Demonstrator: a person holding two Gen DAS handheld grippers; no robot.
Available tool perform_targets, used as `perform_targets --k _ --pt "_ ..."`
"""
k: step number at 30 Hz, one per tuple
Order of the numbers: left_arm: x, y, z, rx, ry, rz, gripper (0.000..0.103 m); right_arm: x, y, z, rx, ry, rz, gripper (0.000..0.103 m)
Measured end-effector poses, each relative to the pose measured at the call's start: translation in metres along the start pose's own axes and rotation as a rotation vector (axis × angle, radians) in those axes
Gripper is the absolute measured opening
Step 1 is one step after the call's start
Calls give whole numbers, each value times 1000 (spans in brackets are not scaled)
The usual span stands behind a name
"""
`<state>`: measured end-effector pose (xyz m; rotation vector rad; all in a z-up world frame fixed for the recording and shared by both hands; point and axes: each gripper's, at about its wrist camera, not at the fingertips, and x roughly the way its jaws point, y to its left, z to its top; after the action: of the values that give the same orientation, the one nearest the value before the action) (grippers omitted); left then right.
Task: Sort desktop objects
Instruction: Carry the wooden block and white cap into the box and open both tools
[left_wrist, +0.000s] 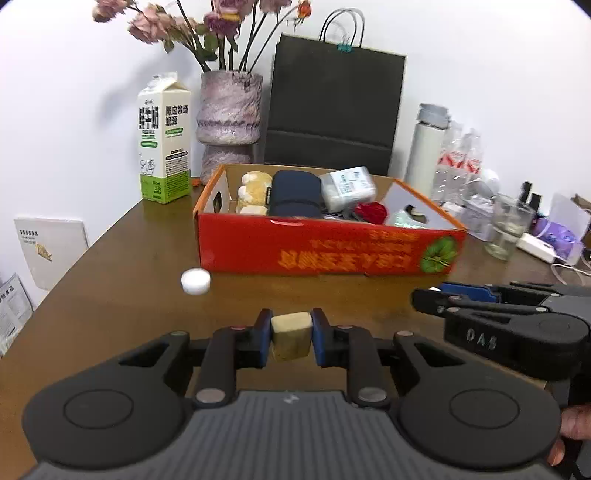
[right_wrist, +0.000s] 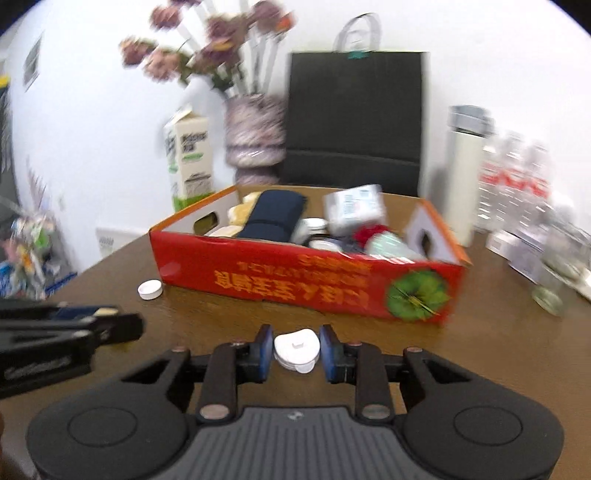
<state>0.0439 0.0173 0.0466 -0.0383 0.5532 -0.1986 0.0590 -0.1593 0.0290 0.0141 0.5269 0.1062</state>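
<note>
My left gripper (left_wrist: 291, 338) is shut on a tan foam block (left_wrist: 290, 334), held above the brown table in front of the red cardboard box (left_wrist: 325, 247). My right gripper (right_wrist: 296, 349) is shut on a white plastic piece (right_wrist: 296, 349), also in front of the red box (right_wrist: 306, 277). The box holds a dark blue pouch (left_wrist: 295, 194), yellow buns, a white packet and a red item. A white bottle cap (left_wrist: 195, 281) lies on the table left of the box; it also shows in the right wrist view (right_wrist: 150, 289). The right gripper shows at right in the left wrist view (left_wrist: 432, 297).
Behind the box stand a milk carton (left_wrist: 164, 138), a vase of flowers (left_wrist: 229, 114), a black paper bag (left_wrist: 332, 110) and a white thermos (left_wrist: 426, 147). Water bottles, a glass jar (left_wrist: 508, 229) and clutter fill the right. The table edge runs along the left.
</note>
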Motion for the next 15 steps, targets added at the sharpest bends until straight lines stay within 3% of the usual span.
perform_targets --k 6,11,15 --pt "-53 -13 -35 -26 -8 32 23 -67 -11 -36 91 -25 -70 26" --pt "-82 -24 -60 -8 10 43 23 -110 -8 -61 67 -39 -128 26" --pt "-103 -31 -75 15 16 20 23 -144 -7 -79 106 -56 -131 26"
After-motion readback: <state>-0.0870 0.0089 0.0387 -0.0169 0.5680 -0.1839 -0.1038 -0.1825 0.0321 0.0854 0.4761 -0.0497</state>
